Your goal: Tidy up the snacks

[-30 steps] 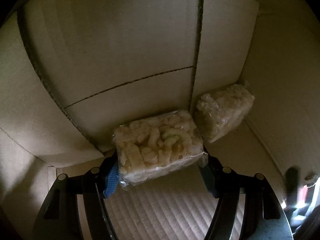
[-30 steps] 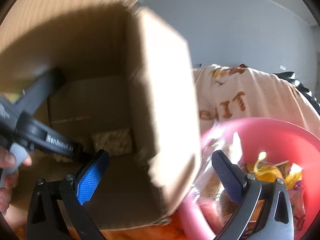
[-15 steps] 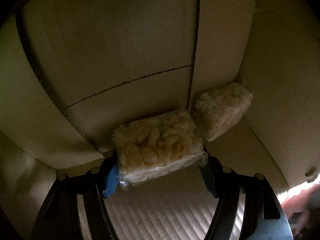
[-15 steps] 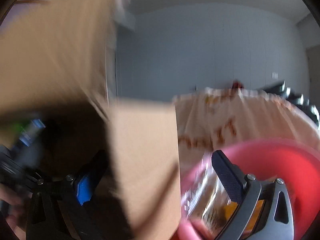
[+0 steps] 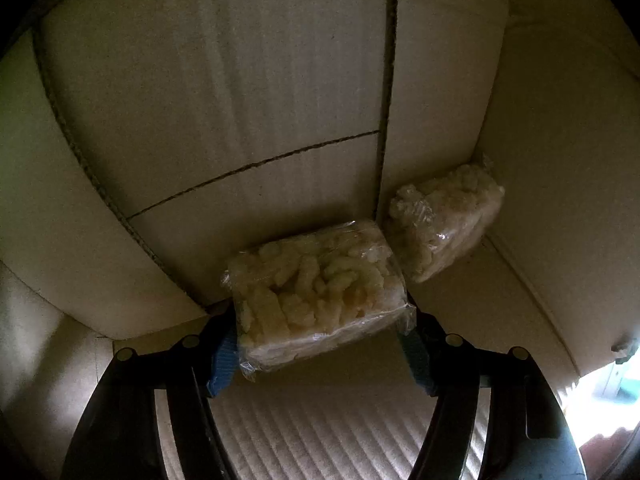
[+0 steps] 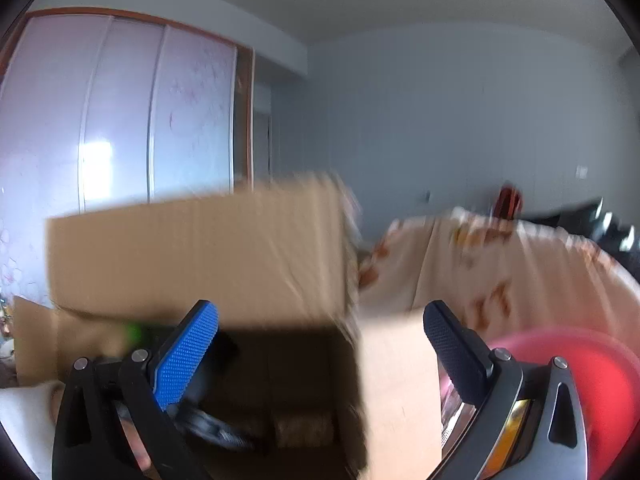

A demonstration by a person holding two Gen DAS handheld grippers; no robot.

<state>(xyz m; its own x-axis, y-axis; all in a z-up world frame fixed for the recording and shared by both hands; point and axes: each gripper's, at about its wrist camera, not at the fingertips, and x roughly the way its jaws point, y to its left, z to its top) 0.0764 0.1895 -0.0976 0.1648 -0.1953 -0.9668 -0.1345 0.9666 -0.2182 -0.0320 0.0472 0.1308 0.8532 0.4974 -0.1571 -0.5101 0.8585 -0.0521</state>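
Note:
My left gripper (image 5: 320, 344) is inside a cardboard box (image 5: 240, 80) and is shut on a clear-wrapped pack of pale puffed snacks (image 5: 316, 296), held just above the box floor. A second pack of the same kind (image 5: 444, 224) lies in the box's right corner, close beside the held one. My right gripper (image 6: 320, 340) is open and empty above the same box (image 6: 200, 252), whose dark inside (image 6: 280, 380) shows between its fingers. A pink bowl (image 6: 592, 384) with wrapped snacks is at the lower right.
The box walls and flaps close in around the left gripper. In the right wrist view a patterned cloth-covered surface (image 6: 500, 264) lies behind the bowl, and a sliding wardrobe door (image 6: 120, 120) and grey wall stand beyond.
The left gripper has stayed almost still with its pack. The right gripper has swung upward and away from the bowl, so the room and the box's outer flap now fill its view.

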